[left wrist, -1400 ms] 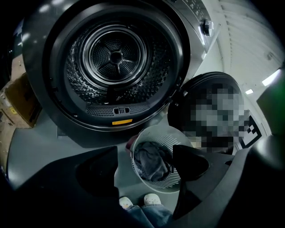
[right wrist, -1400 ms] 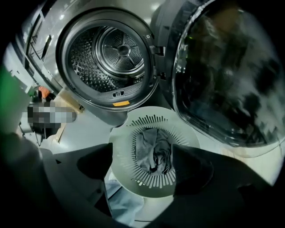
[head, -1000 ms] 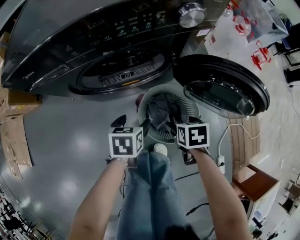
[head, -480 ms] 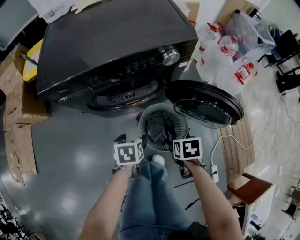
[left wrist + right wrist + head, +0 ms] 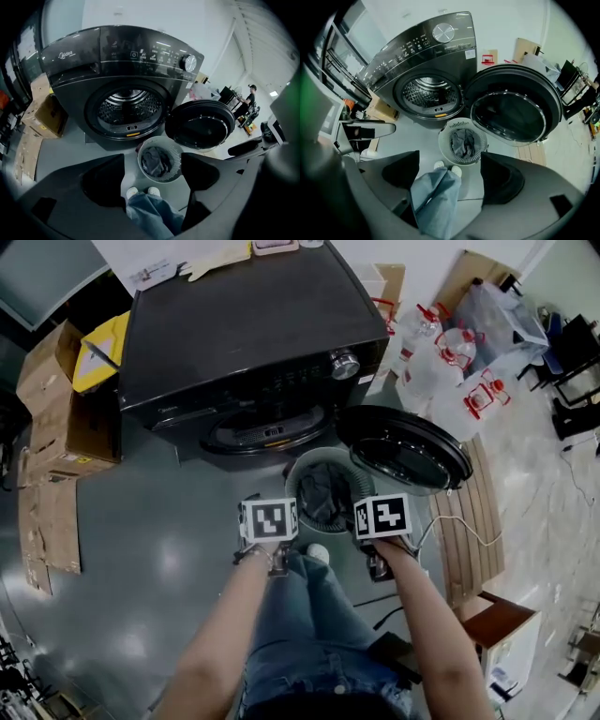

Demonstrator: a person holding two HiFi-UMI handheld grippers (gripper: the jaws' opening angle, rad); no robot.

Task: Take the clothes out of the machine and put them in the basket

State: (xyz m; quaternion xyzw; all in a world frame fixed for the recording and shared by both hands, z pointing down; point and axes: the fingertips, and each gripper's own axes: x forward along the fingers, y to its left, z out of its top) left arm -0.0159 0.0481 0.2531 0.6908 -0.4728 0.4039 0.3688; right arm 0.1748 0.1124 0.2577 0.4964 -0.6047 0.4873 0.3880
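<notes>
The black front-loading machine (image 5: 253, 334) stands with its round door (image 5: 405, 448) swung open to the right. Its steel drum (image 5: 127, 107) shows no clothes inside. On the floor before it sits the white slatted basket (image 5: 292, 486), holding dark grey clothes (image 5: 326, 493). My left gripper (image 5: 152, 176) and right gripper (image 5: 451, 176) hang side by side high above the basket, pointing steeply down. Both are open with nothing between their jaws. From the right gripper view the basket (image 5: 446, 140) and its clothes (image 5: 464, 142) lie just beyond the jaws.
Cardboard boxes (image 5: 56, 418) are stacked left of the machine. Water jugs (image 5: 450, 357) stand at its right, with a wooden board (image 5: 473, 521) and a white cable (image 5: 441, 521) on the floor. The person's jeans (image 5: 319, 615) and white shoes (image 5: 319, 554) are below the grippers.
Both grippers and the head have risen away from the basket, so machine, door and basket look smaller and farther. The jaws stay open and empty.
</notes>
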